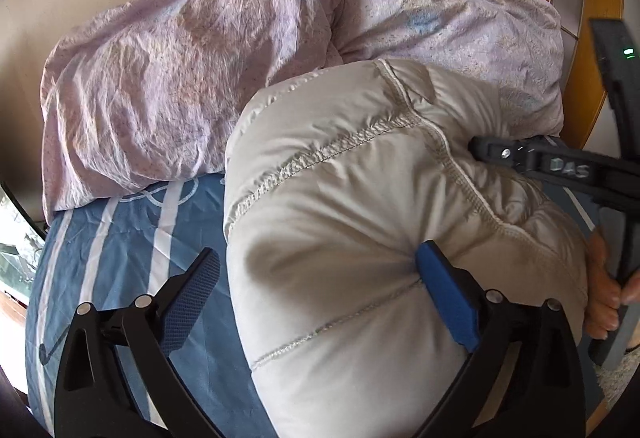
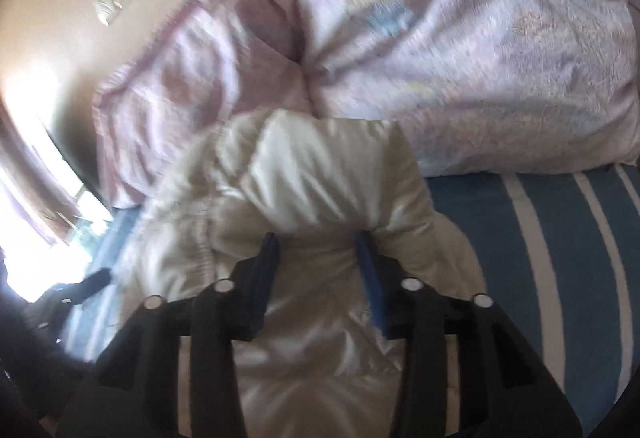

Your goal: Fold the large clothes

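- Puffy off-white quilted down jacket [image 1: 340,230] lies bundled on the blue-and-white striped bedsheet [image 1: 132,238], its long axis running away toward the crumpled lilac floral duvet [image 1: 192,70].
- Left gripper [image 1: 320,302]: fingers spread wide, one blue pad touching the jacket's side, nothing pinched.
- Right gripper [image 2: 318,270]: pinching a jacket fold; nearer arm for the coming fold.
- Fabric glossy, seam-ridged, springy-looking.

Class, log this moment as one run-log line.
left gripper: open, straddling puffy white quilted jacket | right gripper: pinching jacket fold | blue striped bedsheet | pink floral duvet behind

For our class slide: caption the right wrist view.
Right gripper pinches a puffy white jacket on a striped bed sheet.
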`<control>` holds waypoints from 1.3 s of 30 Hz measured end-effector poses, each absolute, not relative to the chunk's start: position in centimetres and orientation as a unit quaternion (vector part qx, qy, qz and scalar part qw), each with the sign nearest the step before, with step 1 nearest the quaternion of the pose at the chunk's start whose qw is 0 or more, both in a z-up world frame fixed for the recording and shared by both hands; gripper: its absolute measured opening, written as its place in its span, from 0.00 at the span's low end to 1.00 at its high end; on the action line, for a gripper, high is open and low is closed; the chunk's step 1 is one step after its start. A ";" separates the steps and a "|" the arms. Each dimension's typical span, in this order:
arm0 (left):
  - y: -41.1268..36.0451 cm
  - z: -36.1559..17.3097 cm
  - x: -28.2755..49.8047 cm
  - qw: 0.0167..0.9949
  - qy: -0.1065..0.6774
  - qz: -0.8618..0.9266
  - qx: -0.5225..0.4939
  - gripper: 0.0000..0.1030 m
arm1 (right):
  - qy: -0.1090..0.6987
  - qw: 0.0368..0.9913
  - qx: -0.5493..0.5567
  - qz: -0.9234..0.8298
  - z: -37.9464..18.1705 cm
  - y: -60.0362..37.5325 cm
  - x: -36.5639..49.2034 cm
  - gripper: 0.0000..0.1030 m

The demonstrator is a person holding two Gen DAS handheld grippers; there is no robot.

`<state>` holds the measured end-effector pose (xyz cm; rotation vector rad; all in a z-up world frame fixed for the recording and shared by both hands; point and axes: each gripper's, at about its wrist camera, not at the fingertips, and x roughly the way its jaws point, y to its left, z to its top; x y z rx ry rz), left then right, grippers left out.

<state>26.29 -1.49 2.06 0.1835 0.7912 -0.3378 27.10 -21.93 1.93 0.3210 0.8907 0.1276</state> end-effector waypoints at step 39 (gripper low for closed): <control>-4.6 -0.9 31.7 0.898 0.399 -0.153 0.107 0.99 | 0.426 0.896 0.124 0.035 -4.1 -22.8 26.5 0.42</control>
